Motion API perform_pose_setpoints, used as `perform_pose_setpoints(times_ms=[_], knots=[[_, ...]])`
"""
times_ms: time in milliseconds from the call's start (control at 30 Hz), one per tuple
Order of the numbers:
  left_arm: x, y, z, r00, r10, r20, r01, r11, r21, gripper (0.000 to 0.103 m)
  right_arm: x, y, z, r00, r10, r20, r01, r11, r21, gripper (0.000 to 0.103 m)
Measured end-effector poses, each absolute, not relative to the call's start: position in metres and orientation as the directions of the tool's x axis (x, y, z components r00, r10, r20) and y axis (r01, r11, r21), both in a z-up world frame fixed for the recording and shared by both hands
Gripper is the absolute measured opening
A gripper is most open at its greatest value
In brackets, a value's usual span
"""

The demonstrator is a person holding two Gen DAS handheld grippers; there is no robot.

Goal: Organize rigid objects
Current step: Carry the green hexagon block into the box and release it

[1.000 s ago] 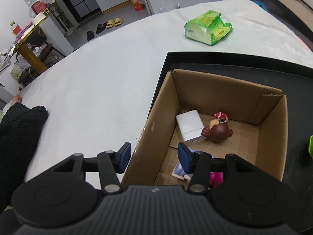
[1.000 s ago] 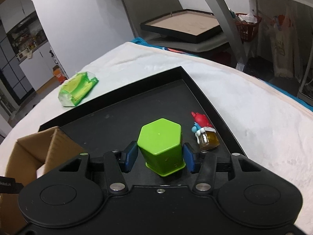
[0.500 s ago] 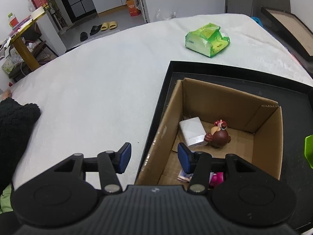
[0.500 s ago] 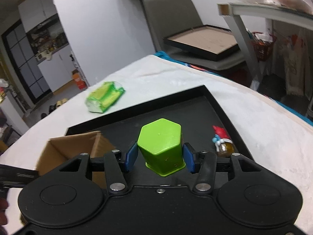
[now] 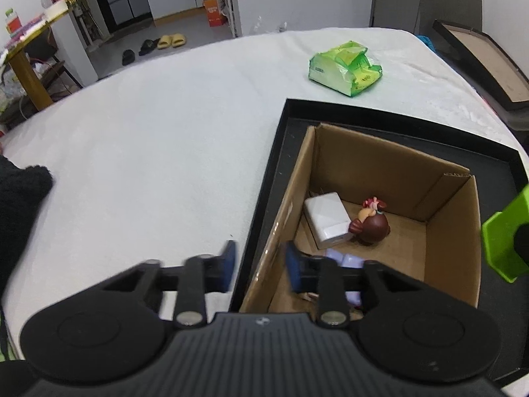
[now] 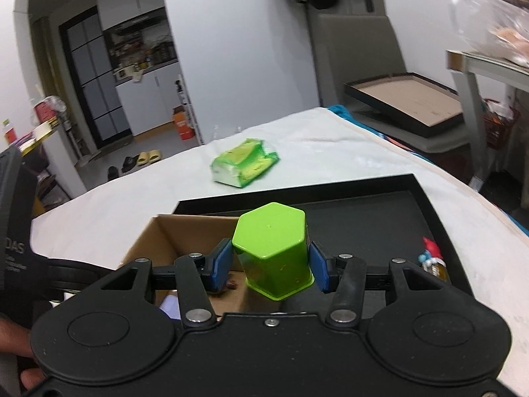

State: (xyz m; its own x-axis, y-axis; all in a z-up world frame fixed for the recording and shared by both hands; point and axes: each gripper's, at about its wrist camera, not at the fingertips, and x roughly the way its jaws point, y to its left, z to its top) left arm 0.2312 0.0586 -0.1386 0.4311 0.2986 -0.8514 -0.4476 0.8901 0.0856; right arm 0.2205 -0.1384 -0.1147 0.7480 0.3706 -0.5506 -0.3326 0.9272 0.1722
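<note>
My right gripper (image 6: 270, 266) is shut on a green hexagonal cup (image 6: 272, 248), held upside down in the air above the right side of the cardboard box (image 6: 155, 241). The cup also shows at the right edge of the left wrist view (image 5: 506, 235). The box (image 5: 390, 162) stands in a black tray (image 5: 396, 119) and holds a white block (image 5: 329, 218), a brown figurine (image 5: 370, 223) and a purple item (image 5: 344, 259). My left gripper (image 5: 259, 266) straddles the box's near left wall, its fingers apart on either side of it.
A small red and blue figurine with a jar (image 6: 433, 259) lies in the tray at the right. A green packet (image 5: 345, 67) lies on the white cloth beyond the tray. A black sleeve (image 5: 20, 205) rests at the left.
My right gripper has lifted the green cup off the tray and carried it left over the box. My left gripper's fingers have closed a little around the box wall.
</note>
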Motion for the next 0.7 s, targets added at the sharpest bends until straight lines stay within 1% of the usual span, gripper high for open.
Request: perform_pose_setpoints(times_ms=[33,433,633,700], knots=[[0.231,0.06,-0.139,0.435,0.281,-0.855,-0.443,0.894,0.068,0.015,0.219,-0.135,-0.114,0.751,0.373,-0.545,-0.341,0.926,0.163,0.048],[0.224,0.067,-0.139,0.462,0.232,-0.856,-0.433,0.901,0.011,0.014,0.212,-0.097,-0.109,0.768,0.397,-0.502,-0.414,0.906,0.085,0.048],[0.222,0.07,-0.139,0.47,0.217,-0.856,-0.43,0.903,-0.007,0.014,0.22,-0.08,-0.119,0.761,0.365,-0.536,-0.409,0.911,0.04,0.049],[0.222,0.072,-0.14,0.469,0.201,-0.86,-0.425,0.905,-0.021,0.014,0.22,-0.074,-0.124,0.767,0.332,-0.55,-0.397,0.918,0.001,0.054]])
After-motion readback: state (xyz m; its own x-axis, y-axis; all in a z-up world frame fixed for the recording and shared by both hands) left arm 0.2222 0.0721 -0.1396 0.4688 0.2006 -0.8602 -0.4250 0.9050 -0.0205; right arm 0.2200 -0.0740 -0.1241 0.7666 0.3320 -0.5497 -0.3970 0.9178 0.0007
